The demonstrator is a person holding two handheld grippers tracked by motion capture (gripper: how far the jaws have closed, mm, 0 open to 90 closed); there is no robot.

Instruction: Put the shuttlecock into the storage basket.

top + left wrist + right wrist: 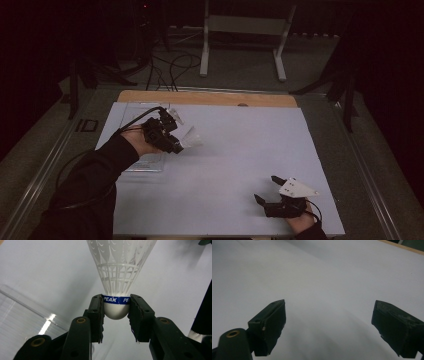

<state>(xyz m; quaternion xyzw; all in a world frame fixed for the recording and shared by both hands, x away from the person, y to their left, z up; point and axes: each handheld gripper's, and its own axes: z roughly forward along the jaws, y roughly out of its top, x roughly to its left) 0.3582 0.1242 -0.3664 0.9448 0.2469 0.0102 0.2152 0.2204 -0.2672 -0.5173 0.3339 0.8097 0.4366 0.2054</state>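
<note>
Your left tongs (181, 145) are clamped on a shuttlecock (192, 138), held above the left part of the bench (235, 165). In the left gripper view both pads press the white cork base on either side, level with the blue band marked PEAK, and the rounded end of the cork (116, 311) hangs free between the jaws. The white skirt (121, 262) fans away from the tongs (116, 312); in the high view it points toward the middle of the bench. The shuttlecock touches nothing but the pads. A clear tray (145, 162) lies flat on the bench under and just behind your left hand (136, 141); its ribbed edge also shows at the lower left of the left gripper view. A black cable (137, 119) trails from the left tongs back over the sleeve.

The pale bench surface between your two hands is bare.

Your right tongs (266, 189) rest low near the front right of the bench, well apart from the shuttlecock. Their jaws stand wide open with nothing between them; the right gripper view shows bare bench between the two black pads (270, 322). The grey plate (297, 187) sits on top of them
</note>
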